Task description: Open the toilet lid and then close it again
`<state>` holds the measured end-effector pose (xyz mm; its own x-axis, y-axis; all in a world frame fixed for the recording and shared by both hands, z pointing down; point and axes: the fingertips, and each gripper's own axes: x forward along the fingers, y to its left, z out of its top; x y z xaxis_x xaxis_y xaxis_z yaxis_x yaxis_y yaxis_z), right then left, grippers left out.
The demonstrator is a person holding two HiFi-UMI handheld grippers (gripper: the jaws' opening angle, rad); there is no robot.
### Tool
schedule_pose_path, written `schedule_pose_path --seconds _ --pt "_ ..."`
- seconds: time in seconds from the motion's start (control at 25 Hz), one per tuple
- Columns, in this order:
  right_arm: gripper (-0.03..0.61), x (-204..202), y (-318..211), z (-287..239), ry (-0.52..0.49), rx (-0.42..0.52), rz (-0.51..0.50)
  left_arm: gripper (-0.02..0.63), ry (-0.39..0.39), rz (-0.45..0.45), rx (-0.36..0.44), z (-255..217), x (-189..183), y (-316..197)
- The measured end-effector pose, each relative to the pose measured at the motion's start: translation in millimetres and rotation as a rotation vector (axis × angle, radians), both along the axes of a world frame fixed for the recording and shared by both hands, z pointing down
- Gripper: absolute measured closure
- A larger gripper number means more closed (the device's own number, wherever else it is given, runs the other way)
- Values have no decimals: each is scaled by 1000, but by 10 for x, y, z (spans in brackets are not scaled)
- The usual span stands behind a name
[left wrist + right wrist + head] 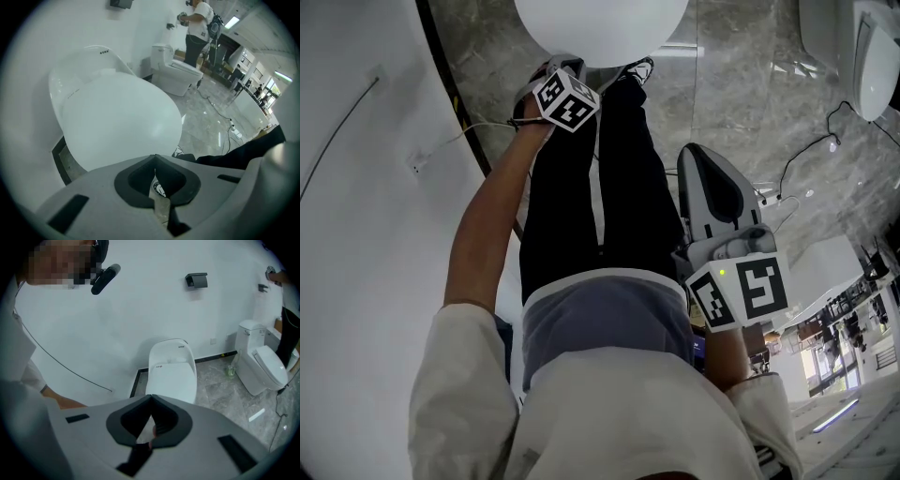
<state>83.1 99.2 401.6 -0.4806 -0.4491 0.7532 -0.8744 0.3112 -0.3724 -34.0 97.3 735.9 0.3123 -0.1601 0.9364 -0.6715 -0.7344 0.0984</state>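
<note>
Seen from the head view, the person stands over the toilet, and the left gripper [559, 67] reaches down to the front edge of the toilet lid [600, 28] at the top of the frame. The right gripper [696, 159] hangs well apart from it, beside the person's hip, above the grey stone floor [750, 103].

Along the left gripper view, the lid [122, 119] lies flat and closed over the bowl, just ahead of the left gripper [154, 160]. Its two jaws meet at the tips and hold nothing; only a shoe [177, 153] shows near them. A second toilet [176, 75] stands further along the wall, with another person [197, 33] beside it.

From the right gripper view, the whole toilet [171, 373] appears with its lid down against the white wall [140, 310]. The right gripper [151, 400] is likewise closed on nothing.

With the jaws together, the likely risk is that the left gripper merely pushes at the smooth, rounded lid rather than catching under its rim. If the lid is raised on such a poor hold, it could slip and slam down. A cable [811, 150] crossing the floor could also catch a foot if the person steps sideways.
</note>
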Motion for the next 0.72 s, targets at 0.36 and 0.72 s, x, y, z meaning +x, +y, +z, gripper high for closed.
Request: schedule_pose_path --seconds 0.36,0.72 --pt "568 -73 -97 -246 -18 48 1 606 75 -86 88 -608 -79 -295" --pt "568 -133 -205 -600 -25 123 0 606 153 -244 166 -1430 -343 -556"
